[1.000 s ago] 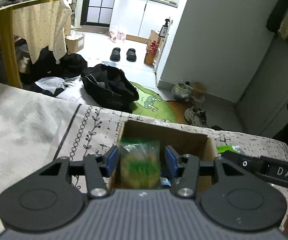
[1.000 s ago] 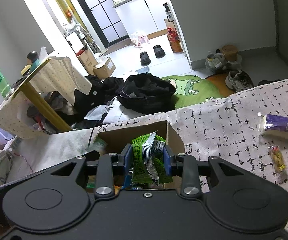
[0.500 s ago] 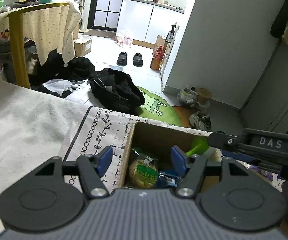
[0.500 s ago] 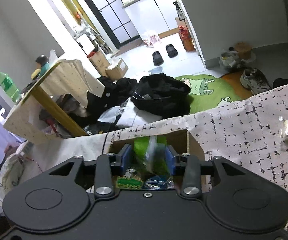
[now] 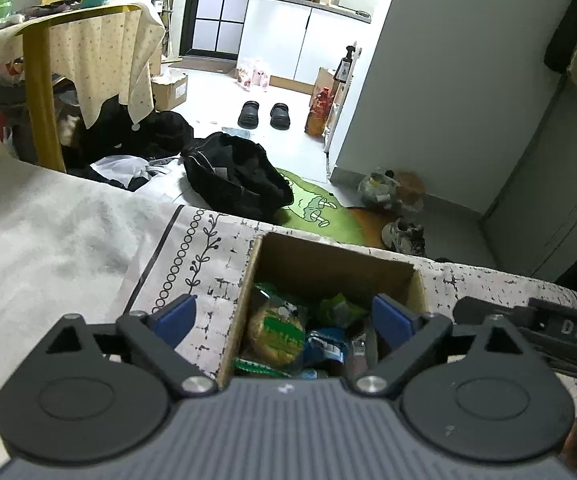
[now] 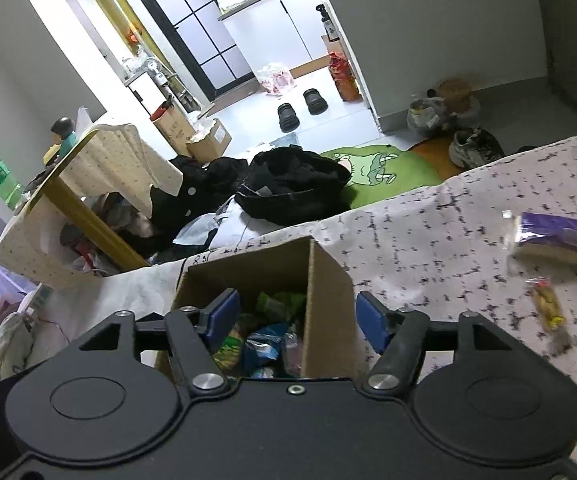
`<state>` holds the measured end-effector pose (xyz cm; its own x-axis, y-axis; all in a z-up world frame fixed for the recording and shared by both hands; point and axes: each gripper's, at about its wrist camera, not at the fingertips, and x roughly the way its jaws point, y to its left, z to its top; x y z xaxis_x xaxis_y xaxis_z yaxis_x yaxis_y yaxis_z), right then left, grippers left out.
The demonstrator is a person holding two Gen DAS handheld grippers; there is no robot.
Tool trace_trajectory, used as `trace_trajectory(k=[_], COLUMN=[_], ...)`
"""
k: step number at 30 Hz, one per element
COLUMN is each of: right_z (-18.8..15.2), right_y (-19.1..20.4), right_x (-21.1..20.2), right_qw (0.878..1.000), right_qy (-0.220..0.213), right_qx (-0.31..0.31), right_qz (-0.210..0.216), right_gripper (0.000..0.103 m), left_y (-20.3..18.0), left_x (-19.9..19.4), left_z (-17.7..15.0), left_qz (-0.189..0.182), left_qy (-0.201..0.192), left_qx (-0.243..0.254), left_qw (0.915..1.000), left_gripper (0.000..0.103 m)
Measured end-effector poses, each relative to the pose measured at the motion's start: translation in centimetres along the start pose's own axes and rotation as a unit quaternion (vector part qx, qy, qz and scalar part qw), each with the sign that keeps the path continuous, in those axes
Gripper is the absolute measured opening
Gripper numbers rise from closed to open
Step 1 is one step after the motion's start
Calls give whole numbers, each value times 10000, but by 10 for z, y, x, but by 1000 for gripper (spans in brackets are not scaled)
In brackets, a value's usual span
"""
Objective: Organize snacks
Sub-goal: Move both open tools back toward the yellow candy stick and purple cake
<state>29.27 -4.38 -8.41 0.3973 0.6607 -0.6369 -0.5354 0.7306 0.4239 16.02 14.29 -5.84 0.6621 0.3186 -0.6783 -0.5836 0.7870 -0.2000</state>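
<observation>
Left gripper (image 5: 284, 316): my jaws have just been opening and stand wide, nothing pressed between the pads; I hang over the box so what I let go lands inside.
Right gripper (image 6: 296, 318): my jaws have also just been opening, about halfway spread, gripping nothing; the box's right wall sits in the gap, untouched.
Cardboard box (image 5: 330, 262): open top, at twelve o'clock from both grippers, so snacks drop straight in.
Round cracker pack (image 5: 276, 330): lies in the box at its left side, beside blue and green wrappers.
Purple packet (image 6: 560, 236): on the patterned cloth (image 6: 428, 232) at two o'clock from my right gripper, well apart from the box.
Small yellow snack bag (image 6: 548, 308): at three o'clock, just below the purple one; both likely go next.
</observation>
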Motion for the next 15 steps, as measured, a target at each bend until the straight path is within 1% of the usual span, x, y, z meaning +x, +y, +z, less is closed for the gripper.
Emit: trace_trajectory(k=[1,3,7,9,15], right_z=[0,2,2,1,-3], right_y=[-2,-7,-15,-19,-34], right_x=[-3,-11,-25,-32,-47], right_qw=[10000,10000,9999,9999,9998], right_qy=[-19,-77,-100,-122,-114], right_qx=[-1,4,-53,-87,-146], right_qz=[-10,-55,-84,-76,-116], right_gripper=[70,77,83,89,98], left_y=[-1,-6,-16,-20,-39], left_x=[-2,-7,-18,-25,-33], left_z=[-1,-1,-2,-3,-14], left_qz=[-35,-56,-78,-103,-326], left_qy=[-28,-69,-156,-193,-76], left_qx=[-24,-56,-35,-76,111], left_qw=[10000,9999,9998,9997,9994], left_gripper=[94,95,101,103,103])
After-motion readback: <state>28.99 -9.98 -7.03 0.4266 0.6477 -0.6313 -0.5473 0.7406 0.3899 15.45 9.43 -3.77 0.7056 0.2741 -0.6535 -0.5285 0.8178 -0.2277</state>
